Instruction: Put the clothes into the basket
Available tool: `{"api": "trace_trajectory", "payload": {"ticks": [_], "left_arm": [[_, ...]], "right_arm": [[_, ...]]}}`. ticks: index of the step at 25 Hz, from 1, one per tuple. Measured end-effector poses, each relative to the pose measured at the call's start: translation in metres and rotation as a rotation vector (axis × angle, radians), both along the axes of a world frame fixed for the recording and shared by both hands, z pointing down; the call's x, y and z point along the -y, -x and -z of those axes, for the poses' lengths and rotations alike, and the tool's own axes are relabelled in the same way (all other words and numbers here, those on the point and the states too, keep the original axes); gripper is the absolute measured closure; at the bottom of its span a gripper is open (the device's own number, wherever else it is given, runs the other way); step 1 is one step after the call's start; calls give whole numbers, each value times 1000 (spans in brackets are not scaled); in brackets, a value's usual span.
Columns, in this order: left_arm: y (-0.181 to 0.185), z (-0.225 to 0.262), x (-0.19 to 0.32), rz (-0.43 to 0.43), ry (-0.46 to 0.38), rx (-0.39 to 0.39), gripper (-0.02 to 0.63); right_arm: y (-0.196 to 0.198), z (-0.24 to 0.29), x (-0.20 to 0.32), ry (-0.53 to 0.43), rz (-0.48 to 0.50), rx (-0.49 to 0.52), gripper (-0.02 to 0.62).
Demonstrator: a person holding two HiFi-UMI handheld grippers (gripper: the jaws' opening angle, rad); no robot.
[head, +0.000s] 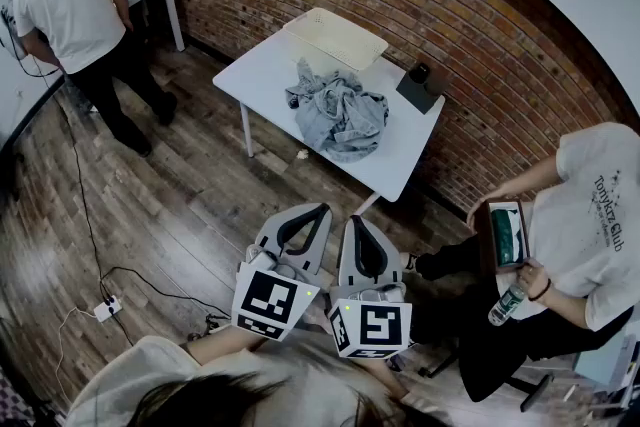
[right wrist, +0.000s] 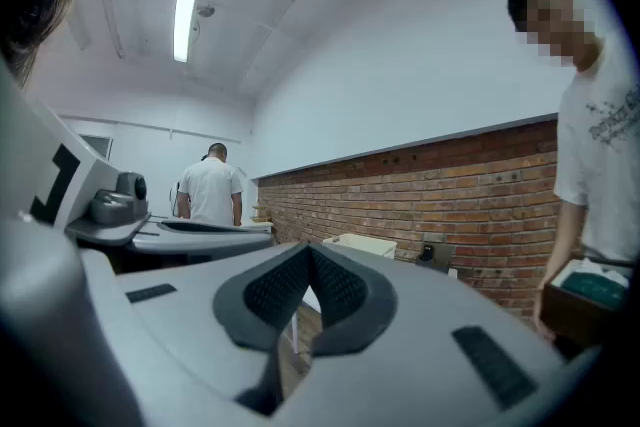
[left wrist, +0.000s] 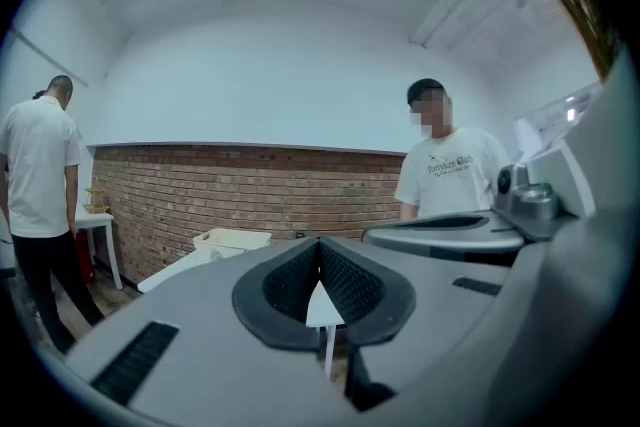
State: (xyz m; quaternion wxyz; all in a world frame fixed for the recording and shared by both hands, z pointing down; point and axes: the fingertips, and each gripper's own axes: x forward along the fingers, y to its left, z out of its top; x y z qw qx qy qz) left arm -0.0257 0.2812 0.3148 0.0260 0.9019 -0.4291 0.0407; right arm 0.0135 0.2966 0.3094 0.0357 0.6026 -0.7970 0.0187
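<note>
A white table (head: 262,75) stands against the brick wall (head: 480,45). A crumpled grey heap of clothes (head: 338,115) lies mid-tabletop, reaching toward the near edge. The cream basket (head: 320,48) sits empty at the tabletop's far corner by the wall, just beside the heap. The left gripper (head: 318,211) and right gripper (head: 357,219) hang side by side over the wooden floor (head: 180,205), well short of the table's near edge. Both have their jaws pressed together with nothing between them. A small dark box (head: 420,85) stands at the tabletop's wall-side edge.
</note>
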Motion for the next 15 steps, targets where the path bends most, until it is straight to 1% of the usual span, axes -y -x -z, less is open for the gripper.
{"api": "trace_trajectory", "payload": {"ticks": [10, 15], "left_arm": [[4, -6, 2, -4, 6, -4, 600], [8, -11, 3, -27, 22, -7, 599]], "right_arm": [[6, -9, -1, 12, -1, 2, 592], [9, -11, 2, 15, 1, 38, 589]]}}
